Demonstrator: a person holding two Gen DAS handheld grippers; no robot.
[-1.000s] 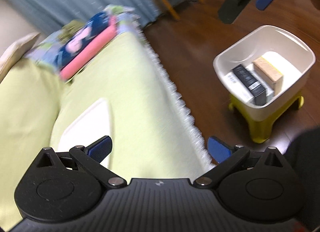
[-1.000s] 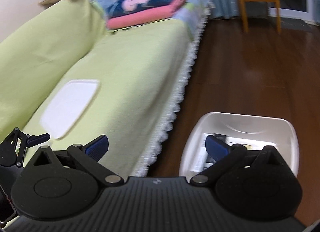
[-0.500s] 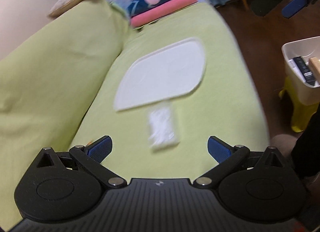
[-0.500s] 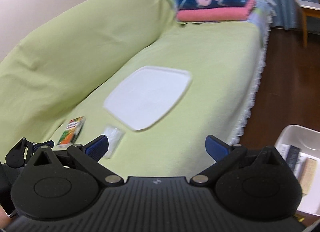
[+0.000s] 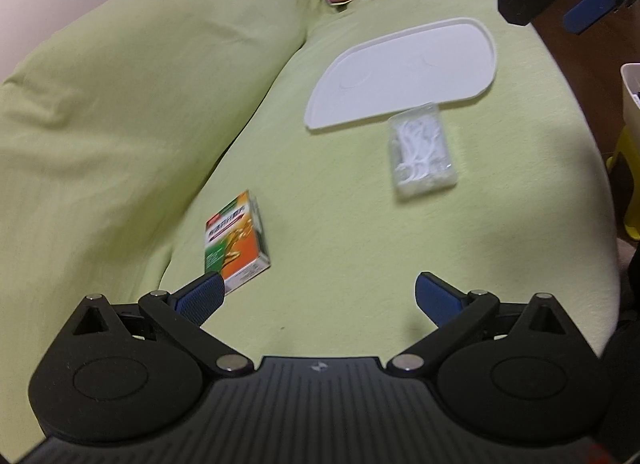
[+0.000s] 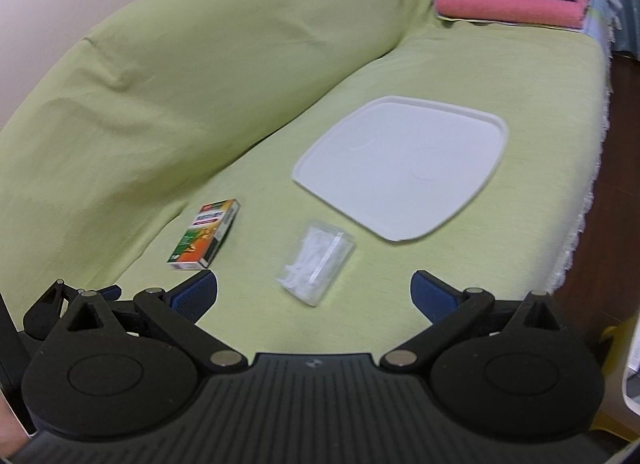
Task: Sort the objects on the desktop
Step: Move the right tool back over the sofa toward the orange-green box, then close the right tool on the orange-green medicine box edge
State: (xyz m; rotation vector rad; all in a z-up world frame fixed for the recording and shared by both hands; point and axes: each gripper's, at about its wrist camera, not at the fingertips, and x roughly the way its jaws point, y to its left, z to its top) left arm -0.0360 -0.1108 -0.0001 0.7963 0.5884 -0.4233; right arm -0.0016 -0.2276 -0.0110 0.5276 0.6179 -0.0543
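Left gripper (image 5: 318, 294) spread wide, empty, over green sofa cover (image 5: 340, 232); right gripper (image 6: 314, 290) likewise gaping, empty. Orange-green box (image 5: 236, 242) at 11 o'clock off left fingertips; clear packet (image 5: 422, 154) at 1 o'clock, touching white tray (image 5: 400, 68)

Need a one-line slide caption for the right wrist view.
Open right gripper above a green-covered sofa bearing a clear plastic floss-pick box, orange-green carton and white tray.

Open cushion between box (image 6: 204, 235), packet (image 6: 316, 266).
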